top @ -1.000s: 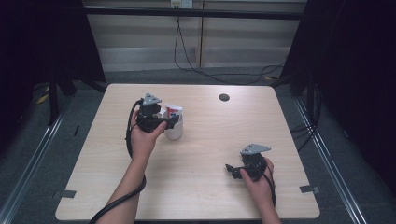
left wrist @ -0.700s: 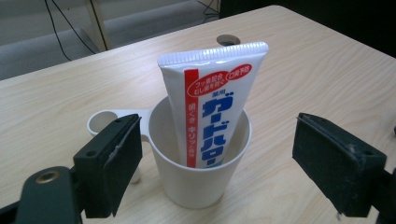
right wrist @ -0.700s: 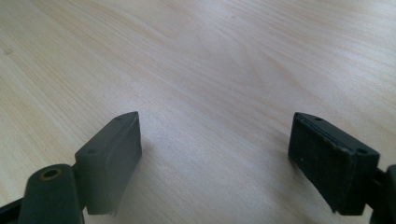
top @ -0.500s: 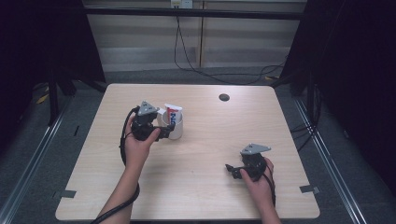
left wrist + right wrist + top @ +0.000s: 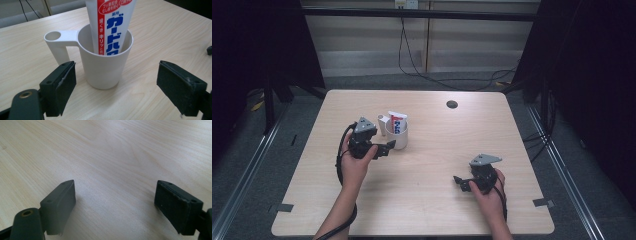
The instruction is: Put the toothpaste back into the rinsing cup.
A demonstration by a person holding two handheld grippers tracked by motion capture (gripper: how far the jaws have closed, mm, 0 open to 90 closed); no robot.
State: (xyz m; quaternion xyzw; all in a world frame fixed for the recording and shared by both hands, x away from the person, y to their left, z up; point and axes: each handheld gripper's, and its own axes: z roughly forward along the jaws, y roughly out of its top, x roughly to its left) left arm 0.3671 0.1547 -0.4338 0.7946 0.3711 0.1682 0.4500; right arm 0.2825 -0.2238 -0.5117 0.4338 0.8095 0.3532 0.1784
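A white cup with a side handle stands upright on the wooden table. A white toothpaste tube with red and blue print stands in it. My left gripper is open, just left of the cup in the high view; its jaws stand wide, short of the cup and apart from it. My right gripper rests near the table's front right, open over bare wood, with nothing between its jaws.
A small dark round cap sits in the table's far right part. Cables run across the floor behind the table. Tape marks lie near the front corners. Dark curtains flank both sides.
My left gripper has drawn back from the cup toward the person and to the left, sinking a little; the cup and tube now stand clear of it. The right gripper has not moved.
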